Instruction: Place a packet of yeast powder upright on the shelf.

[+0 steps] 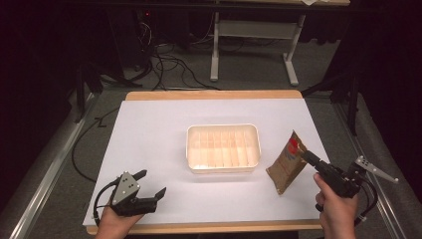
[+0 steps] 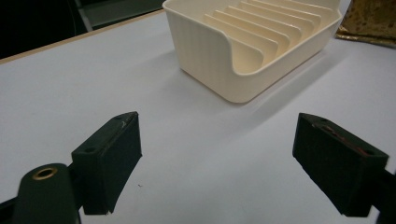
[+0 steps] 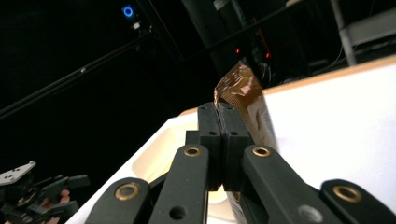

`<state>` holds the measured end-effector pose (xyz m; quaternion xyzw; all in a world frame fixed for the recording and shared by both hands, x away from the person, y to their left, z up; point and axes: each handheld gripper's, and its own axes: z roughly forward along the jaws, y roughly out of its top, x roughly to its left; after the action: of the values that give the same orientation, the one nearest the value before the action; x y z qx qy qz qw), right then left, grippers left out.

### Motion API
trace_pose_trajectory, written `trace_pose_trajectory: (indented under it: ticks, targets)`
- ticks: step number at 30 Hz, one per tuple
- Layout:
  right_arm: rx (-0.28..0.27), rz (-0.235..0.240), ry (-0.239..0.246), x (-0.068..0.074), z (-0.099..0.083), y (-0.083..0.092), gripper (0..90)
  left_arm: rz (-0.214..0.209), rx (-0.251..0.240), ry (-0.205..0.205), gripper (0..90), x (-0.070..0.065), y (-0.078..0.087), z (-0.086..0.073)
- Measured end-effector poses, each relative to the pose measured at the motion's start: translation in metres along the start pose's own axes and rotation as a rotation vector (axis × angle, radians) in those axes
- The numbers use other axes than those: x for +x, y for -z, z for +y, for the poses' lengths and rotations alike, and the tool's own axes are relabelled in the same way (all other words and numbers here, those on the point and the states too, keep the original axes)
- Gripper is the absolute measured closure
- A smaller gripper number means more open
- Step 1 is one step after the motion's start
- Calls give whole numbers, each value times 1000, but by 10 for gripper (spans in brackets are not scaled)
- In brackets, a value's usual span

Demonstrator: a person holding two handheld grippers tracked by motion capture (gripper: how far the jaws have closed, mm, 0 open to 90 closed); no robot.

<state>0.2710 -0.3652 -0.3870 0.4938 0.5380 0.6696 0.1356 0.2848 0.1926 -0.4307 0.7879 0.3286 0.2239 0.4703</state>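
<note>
Brown pouch (image 1: 287, 162) pinched in closed right gripper (image 1: 307, 157), right of cream tray (image 1: 223, 170); left gripper (image 1: 152, 184) wide open, holding nothing.

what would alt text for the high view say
The right gripper, shut on one edge of a brown snack pouch, holds it tilted beside a cream slotted tray on a white table. The left gripper rests open near the front left corner.
</note>
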Motion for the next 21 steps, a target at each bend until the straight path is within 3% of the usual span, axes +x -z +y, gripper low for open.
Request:
trace_pose_trajectory:
  ticks: [4,21]
  targets:
    - [-10,-22,23,2,1,2,900,-1,0,0,158,0,0,0]
    - [-5,-59,14,-5,-6,6,858,-6,6,-4,158,0,-1,0]
